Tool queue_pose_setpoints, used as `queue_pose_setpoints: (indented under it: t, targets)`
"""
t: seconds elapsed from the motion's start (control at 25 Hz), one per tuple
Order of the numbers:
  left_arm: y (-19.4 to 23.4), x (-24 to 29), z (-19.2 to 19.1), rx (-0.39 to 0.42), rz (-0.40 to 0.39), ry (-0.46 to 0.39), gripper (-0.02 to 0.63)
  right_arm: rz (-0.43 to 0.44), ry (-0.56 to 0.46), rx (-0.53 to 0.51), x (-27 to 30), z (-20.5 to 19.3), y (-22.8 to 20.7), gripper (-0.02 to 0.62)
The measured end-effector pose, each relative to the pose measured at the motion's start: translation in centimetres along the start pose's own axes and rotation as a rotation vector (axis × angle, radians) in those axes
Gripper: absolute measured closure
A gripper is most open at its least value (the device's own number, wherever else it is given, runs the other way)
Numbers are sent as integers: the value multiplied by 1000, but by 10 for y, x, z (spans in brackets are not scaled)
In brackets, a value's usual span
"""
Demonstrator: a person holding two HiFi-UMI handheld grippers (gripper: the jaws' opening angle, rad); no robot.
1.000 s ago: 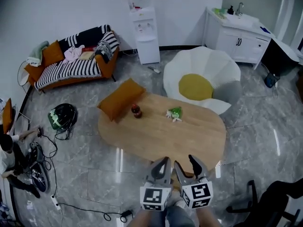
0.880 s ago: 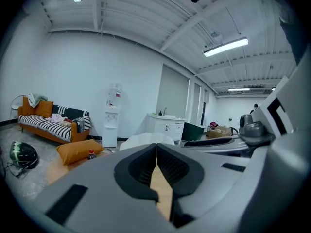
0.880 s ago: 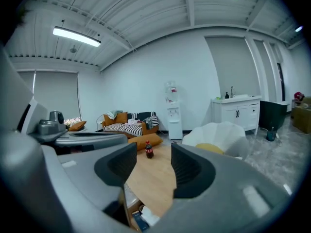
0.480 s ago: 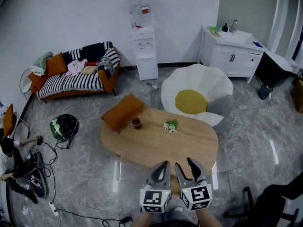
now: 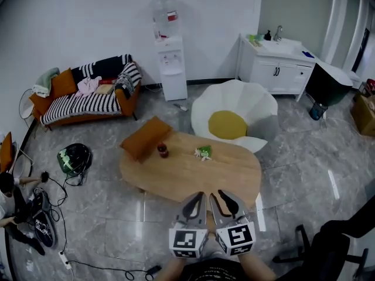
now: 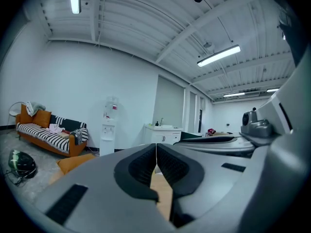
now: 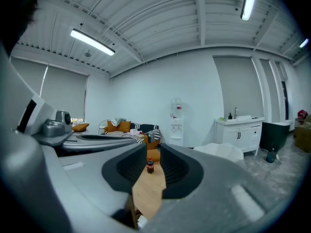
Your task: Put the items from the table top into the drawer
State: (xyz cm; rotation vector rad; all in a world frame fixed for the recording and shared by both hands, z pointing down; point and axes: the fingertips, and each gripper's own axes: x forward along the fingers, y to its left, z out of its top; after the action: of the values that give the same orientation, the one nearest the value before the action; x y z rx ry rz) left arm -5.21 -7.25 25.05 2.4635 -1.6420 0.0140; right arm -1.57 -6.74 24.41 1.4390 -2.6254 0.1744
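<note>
Holds left gripper (image 5: 195, 201) w/ fingers pressed together, empty; right gripper (image 5: 224, 199) fingers just closing to narrow gap, nothing between. Both at near desk (image 5: 193, 180) edge, prob. to reach bottle (image 5: 162, 150) and green item (image 5: 203, 152) on far side. No drawer visible.

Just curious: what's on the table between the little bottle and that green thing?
Nothing: the head view shows only bare wooden tabletop between the bottle and the green item.

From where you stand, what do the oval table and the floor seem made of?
Oval table: likely wood or veneer, matt, pale tan surface. Floor: probably polished stone or marble-look tile; grey veining, glossy light streaks.
</note>
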Motion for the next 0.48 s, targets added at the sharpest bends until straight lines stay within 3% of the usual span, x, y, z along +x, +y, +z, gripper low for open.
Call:
queue_pose_setpoints:
  t: [0.12, 0.48]
  targets:
    - [-6, -4, 2, 0, -12, -4, 595, -19, -8, -21, -6, 5, -1, 542]
    - [-26, -5, 9, 11, -61, -22, 595, -51, -19, -36, -23, 10, -6, 569]
